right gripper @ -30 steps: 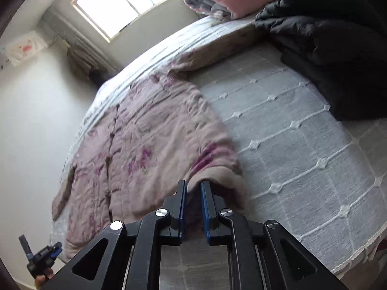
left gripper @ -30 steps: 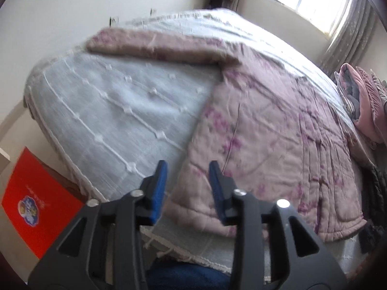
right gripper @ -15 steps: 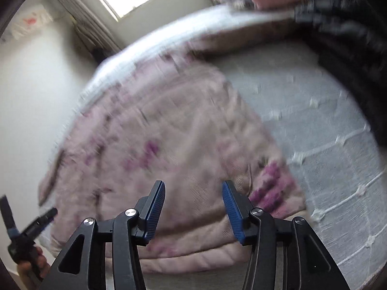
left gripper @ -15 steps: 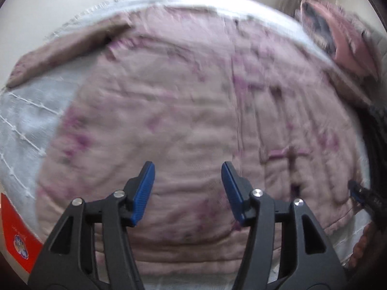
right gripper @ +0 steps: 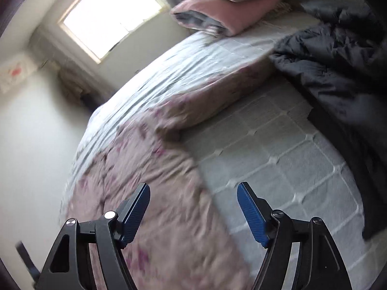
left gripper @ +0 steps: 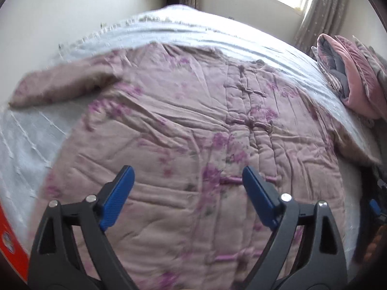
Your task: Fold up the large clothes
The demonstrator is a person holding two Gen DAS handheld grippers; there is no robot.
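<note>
A quilted pink padded jacket (left gripper: 183,130), printed with purple blossoms and fastened by knotted cloth buttons, is spread flat on the bed (right gripper: 278,159), which is covered by a pale tufted grid-stitched spread. The left tool (left gripper: 187,176) and right tool (right gripper: 192,193) are held wide open above it, nothing gripped. A crumpled dark puffy coat (right gripper: 338,67) is heaped beside the right sleeve.

Left gripper (left gripper: 187,176): blue-padded fingers spread wide, nothing between them, pointing forward and downward. Right gripper (right gripper: 192,194): fingers likewise wide apart, nothing gripped; view motion-blurred.
</note>
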